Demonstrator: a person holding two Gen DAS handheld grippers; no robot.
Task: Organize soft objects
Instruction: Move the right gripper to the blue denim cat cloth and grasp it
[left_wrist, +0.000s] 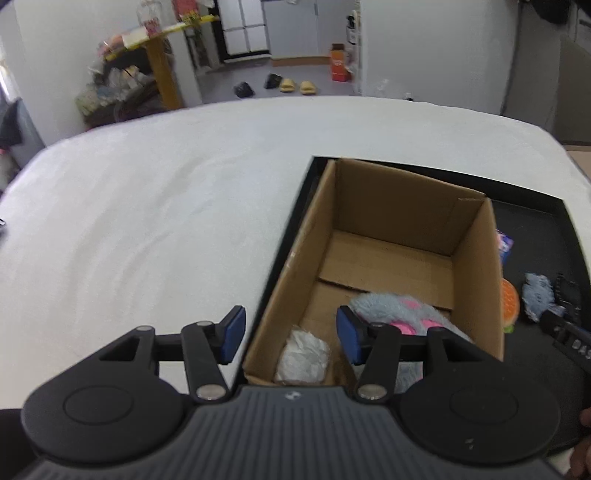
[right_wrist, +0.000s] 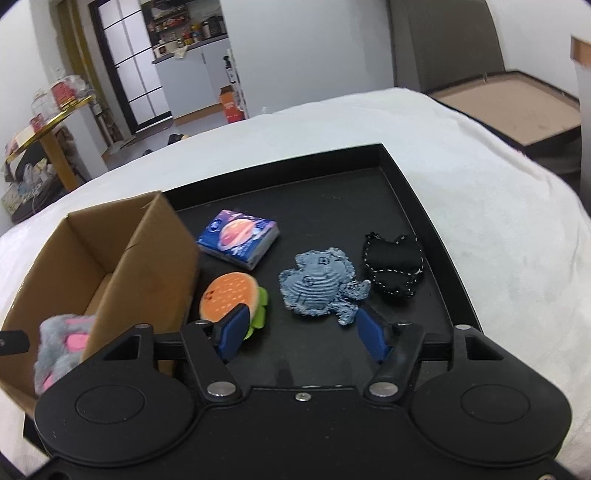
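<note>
Reaching with fingers apart, the right gripper (right_wrist: 299, 334) may snag the burger plush (right_wrist: 231, 301) instead of the denim plush (right_wrist: 319, 286); left gripper (left_wrist: 291, 339) empty, spread.

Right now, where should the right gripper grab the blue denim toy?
Probably from above, across the plump middle of the denim toy. It lies flat on the black tray, clear of the burger plush and black toy. The open right gripper is already near its frayed lower edge.
</note>
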